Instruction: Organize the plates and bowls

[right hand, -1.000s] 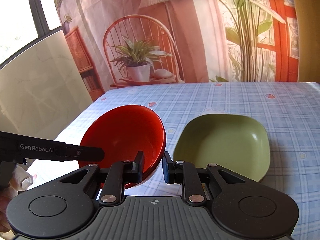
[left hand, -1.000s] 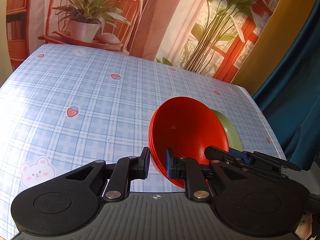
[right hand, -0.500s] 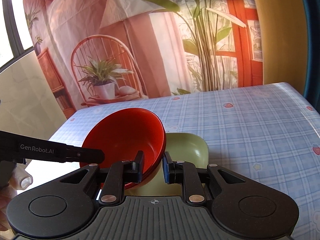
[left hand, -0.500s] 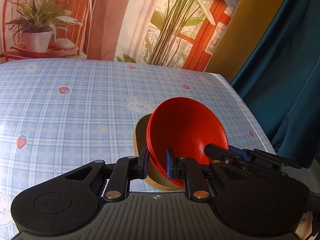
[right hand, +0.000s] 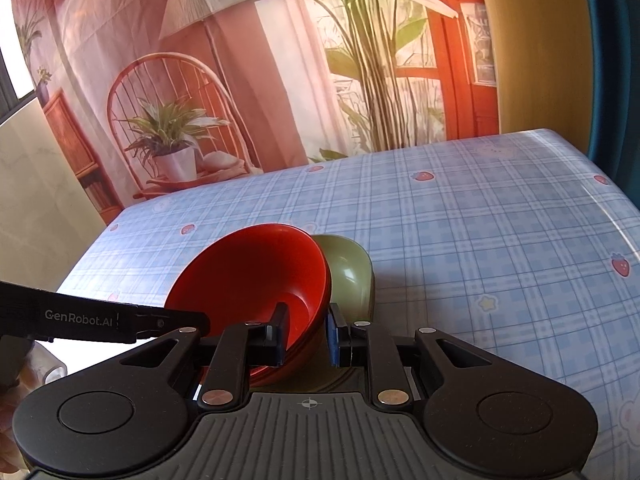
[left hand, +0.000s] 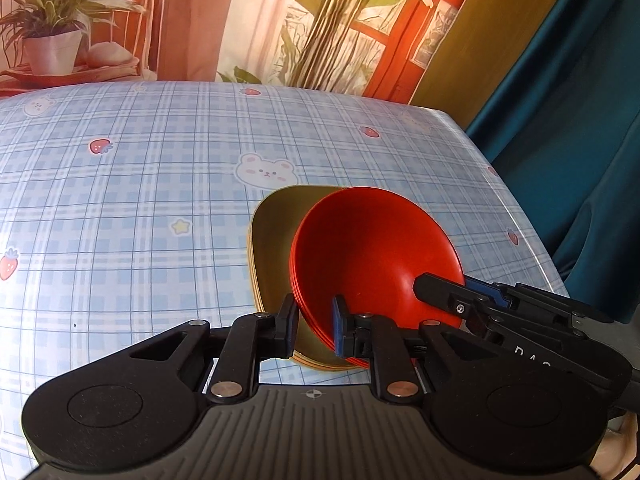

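1. Left gripper (left hand: 314, 326), bottom centre of its view: jaws closed to a narrow gap, clamped on the near rim of the red bowl (left hand: 372, 256).
2. Right gripper (right hand: 306, 334), bottom centre of its view: jaws likewise nearly closed, pinching the same bowl's (right hand: 256, 276) rim at another spot.
3. Bowl sits mid-frame, tilted, over the green plate (left hand: 276, 240); whether it touches the plate cannot be told.
4. Risk: two rigid pinches on one thin rim. Uneven release or pull would likely tip the bowl off the plate or drag the plate.
5. Risk: the plate lies near the table's right edge; a sideways shove could carry it over.
6. Surface: blue plaid tablecloth (left hand: 140, 200) with strawberries and bears, glossy.
7. Beyond, upper frame: printed backdrop (right hand: 240, 60) showing a chair, potted plant, window; teal curtain (left hand: 580, 140) at right.
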A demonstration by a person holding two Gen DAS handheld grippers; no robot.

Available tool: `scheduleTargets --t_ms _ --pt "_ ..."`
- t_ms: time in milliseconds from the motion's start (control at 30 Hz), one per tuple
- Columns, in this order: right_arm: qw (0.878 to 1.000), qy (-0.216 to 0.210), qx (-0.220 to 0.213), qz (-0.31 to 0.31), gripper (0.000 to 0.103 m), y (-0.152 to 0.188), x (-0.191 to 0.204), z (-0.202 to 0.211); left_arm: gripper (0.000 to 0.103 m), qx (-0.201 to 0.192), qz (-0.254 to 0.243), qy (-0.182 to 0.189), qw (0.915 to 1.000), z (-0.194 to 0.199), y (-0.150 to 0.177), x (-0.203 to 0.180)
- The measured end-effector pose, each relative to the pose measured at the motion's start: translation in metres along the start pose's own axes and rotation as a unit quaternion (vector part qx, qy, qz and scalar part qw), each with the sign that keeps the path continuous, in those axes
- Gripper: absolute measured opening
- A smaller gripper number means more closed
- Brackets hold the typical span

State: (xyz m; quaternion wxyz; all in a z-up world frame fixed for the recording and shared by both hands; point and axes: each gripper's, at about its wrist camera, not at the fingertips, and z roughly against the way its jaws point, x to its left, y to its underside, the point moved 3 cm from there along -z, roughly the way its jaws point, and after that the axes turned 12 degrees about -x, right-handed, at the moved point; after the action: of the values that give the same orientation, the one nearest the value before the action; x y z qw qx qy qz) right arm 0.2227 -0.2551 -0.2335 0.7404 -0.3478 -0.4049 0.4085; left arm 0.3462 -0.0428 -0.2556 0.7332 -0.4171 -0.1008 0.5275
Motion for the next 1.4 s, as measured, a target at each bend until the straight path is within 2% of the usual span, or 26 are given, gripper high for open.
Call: scheduleTargets --t_ms 167,233,333,500,633,800,867,933,1000,1100,1400 --pt "1.0 0.004 0.001 0.0 0.02 0.0 -0.001 -0.001 0.018 -0.002 -0.007 -0.003 1.0 -0.001 -0.001 -0.002" --pt "1.0 0.008 -0.002 0.003 0.024 -0.001 -0.002 0.0 0.023 -0.005 -0.016 -0.007 0.9998 0.0 -0.001 -0.003" --pt "1.0 0.012 -0.01 0.006 0.024 -0.004 -0.002 0.005 0.026 -0.012 -0.026 -0.011 0.9995 0.005 -0.004 -0.005" --pt "1.0 0.017 -0.024 0.011 0.026 -0.011 -0.002 0.016 0.05 -0.037 -0.042 -0.025 0.9981 0.024 -0.01 -0.009" --pt "0.999 0.019 -0.04 0.018 0.041 -0.017 0.002 0.029 0.064 -0.06 -0.059 -0.043 0.9955 0.045 -0.012 -0.013" --pt "0.998 0.018 -0.059 0.031 0.06 -0.023 0.008 0.049 0.096 -0.103 -0.07 -0.078 0.9891 0.078 -0.014 -0.016" --pt "0.997 0.018 -0.068 0.039 0.064 -0.026 0.013 0.06 0.097 -0.123 -0.076 -0.091 0.9853 0.095 -0.014 -0.018" --pt "0.996 0.018 -0.077 0.045 0.08 -0.027 0.018 0.071 0.098 -0.135 -0.076 -0.101 0.9827 0.11 -0.013 -0.021" --pt "0.995 0.016 -0.085 0.051 0.091 -0.029 0.024 0.084 0.103 -0.146 -0.072 -0.11 0.9805 0.124 -0.01 -0.023" --pt "0.993 0.017 -0.096 0.062 0.103 -0.031 0.033 0.102 0.103 -0.162 -0.073 -0.126 0.976 0.149 -0.006 -0.028" --pt "0.989 0.018 -0.124 0.08 0.103 -0.034 0.06 0.158 0.103 -0.196 -0.097 -0.187 0.9577 0.212 0.011 -0.042"
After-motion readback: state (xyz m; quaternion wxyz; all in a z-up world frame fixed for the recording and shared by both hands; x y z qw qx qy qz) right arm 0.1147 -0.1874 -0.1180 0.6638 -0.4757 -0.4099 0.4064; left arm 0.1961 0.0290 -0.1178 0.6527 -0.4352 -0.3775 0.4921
